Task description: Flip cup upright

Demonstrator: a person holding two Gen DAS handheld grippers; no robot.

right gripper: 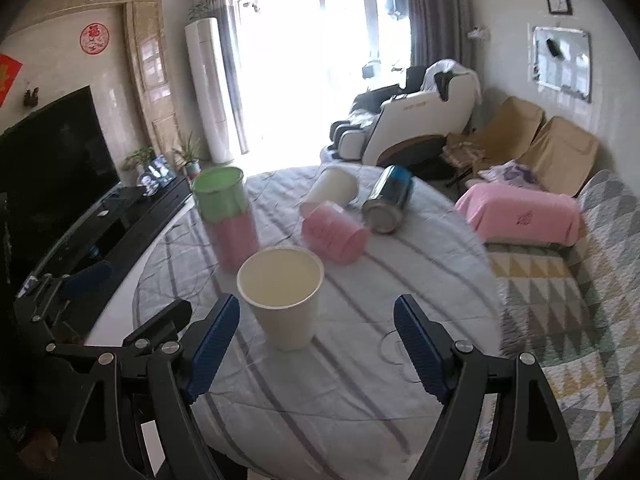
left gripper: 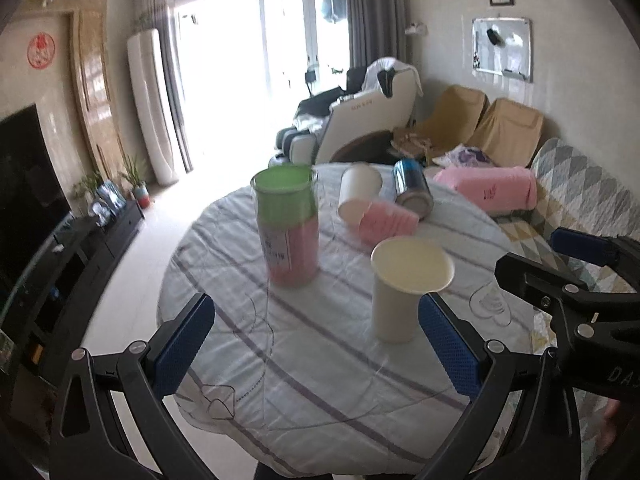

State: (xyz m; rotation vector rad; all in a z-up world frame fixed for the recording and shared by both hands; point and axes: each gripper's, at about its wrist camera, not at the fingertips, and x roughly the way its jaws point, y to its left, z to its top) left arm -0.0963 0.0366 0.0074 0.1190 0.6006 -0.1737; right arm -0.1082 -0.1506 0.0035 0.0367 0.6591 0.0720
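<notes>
A white paper cup [left gripper: 404, 288] [right gripper: 283, 296] stands upright, mouth up, on the round table [left gripper: 320, 380] [right gripper: 320, 408]. My left gripper [left gripper: 316, 348] is open and empty, with the cup just inside its right finger. My right gripper [right gripper: 316, 344] is open and empty, and the cup stands just ahead of it, between the fingers' lines; this gripper also shows at the right of the left wrist view [left gripper: 560, 264]. A pink cup [left gripper: 386, 222] [right gripper: 334, 234], another white cup [left gripper: 358, 192] [right gripper: 332, 190] and a blue can [left gripper: 414, 192] [right gripper: 390, 200] lie on their sides further back.
A tall clear sleeve of stacked green and pink cups [left gripper: 288, 224] [right gripper: 228, 216] stands upright at the table's left. A sofa with a pink cushion [left gripper: 492, 192] [right gripper: 524, 216] runs along the right. A TV stand [right gripper: 120, 216] is on the left.
</notes>
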